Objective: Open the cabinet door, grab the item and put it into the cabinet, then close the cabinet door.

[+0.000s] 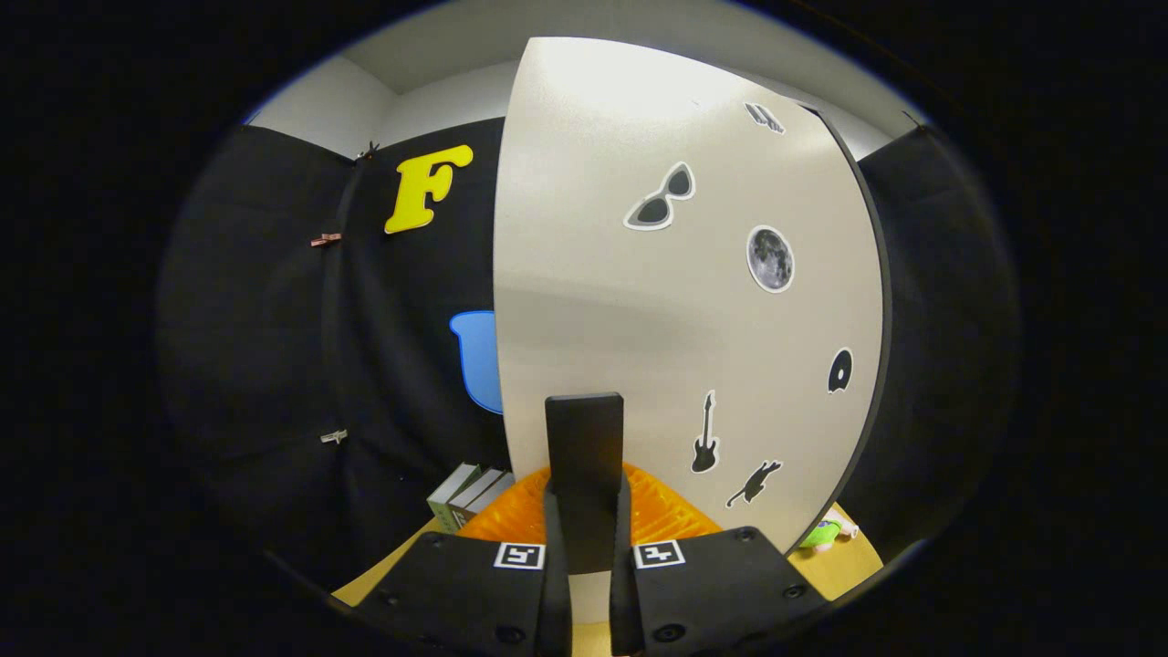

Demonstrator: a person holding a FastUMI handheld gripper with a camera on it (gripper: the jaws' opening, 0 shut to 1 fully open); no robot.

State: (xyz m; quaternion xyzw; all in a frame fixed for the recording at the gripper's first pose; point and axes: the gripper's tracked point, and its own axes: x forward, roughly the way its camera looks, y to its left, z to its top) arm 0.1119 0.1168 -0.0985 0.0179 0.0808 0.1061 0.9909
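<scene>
The gripper (pixel 585 511) is clamped on the black door handle (pixel 584 456), both fingers pressing its sides. Behind stands the beige cabinet door (pixel 639 301), bearing stickers without legible text: sunglasses (pixel 660 197), moon (pixel 770 258), guitar (pixel 704 434). A green item (pixel 821 533) lies on the wooden table (pixel 844 566) beyond the door's right edge.

Cloth-walled booth (pixel 274 365) (stickered cabinet door (pixel 639 301))

Your tongs (pixel 584 547) close on a matt, smooth dark handle (pixel 584 456) that looks like plastic. The cabinet door (pixel 639 301) has a pale, finely speckled matt laminate face carrying flat stickers (pixel 770 258). Beneath it you see a glossy ribbed orange plastic basket (pixel 657 511), paper-edged books (pixel 470 493) and a smooth wood-look table (pixel 844 561).
</scene>
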